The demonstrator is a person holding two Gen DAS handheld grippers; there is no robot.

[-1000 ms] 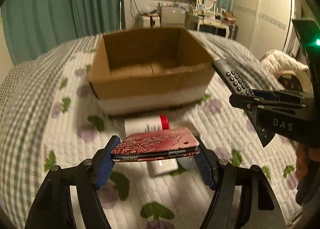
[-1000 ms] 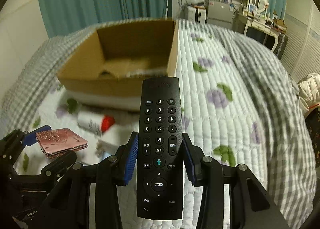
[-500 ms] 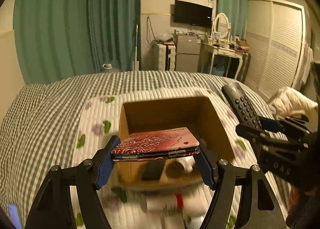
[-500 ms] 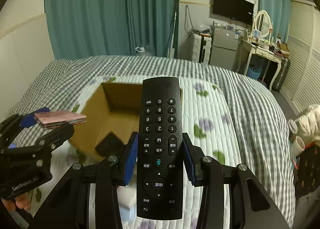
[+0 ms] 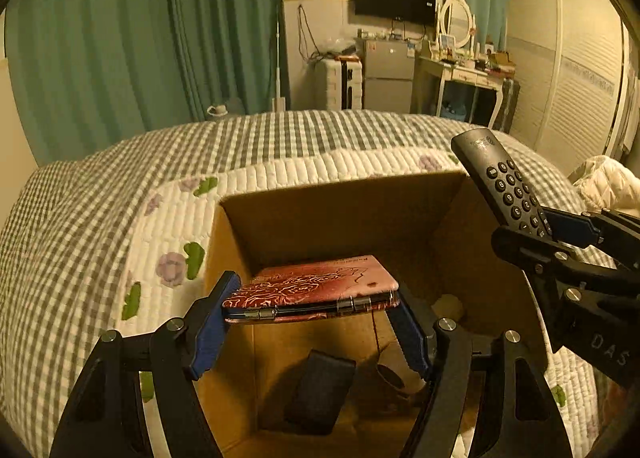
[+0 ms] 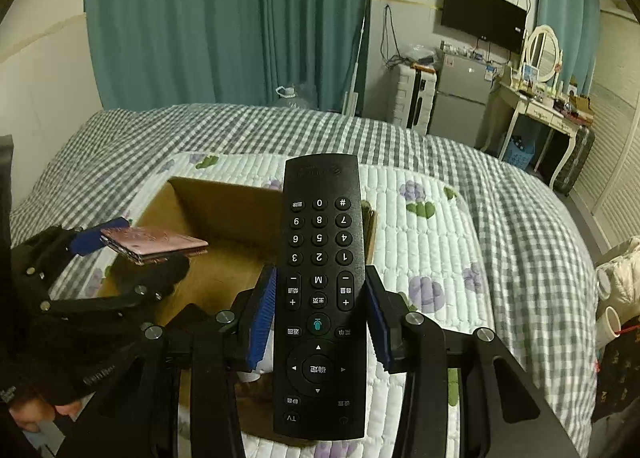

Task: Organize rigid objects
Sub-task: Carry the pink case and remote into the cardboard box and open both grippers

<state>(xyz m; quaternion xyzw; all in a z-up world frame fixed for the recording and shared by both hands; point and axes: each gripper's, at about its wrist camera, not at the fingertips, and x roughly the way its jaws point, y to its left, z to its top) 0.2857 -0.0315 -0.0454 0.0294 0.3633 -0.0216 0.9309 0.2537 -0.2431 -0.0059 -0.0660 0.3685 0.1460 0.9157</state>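
My left gripper [image 5: 312,302] is shut on a flat red case with a rose pattern [image 5: 316,286], held level over the open cardboard box [image 5: 340,209]. The same case [image 6: 156,244] shows at the left of the right wrist view, above the box [image 6: 224,201]. My right gripper [image 6: 320,310] is shut on a black remote control [image 6: 320,298], buttons up, above the box's right side. From the left wrist view that remote [image 5: 500,181] points up at the right. Inside the box lie a dark flat object [image 5: 320,390] and a small cup-like item [image 5: 394,378].
The box sits on a white quilt with purple flowers [image 5: 172,225] over a grey checked bedspread [image 6: 532,225]. Teal curtains [image 5: 140,37], a wall television [image 6: 482,23], a small fridge [image 6: 460,101] and a dressing table [image 6: 540,97] stand beyond the bed.
Both grippers have moved forward and up with their loads, from in front of the box to over its opening. The bottle and items lying before the box have dropped out of view.
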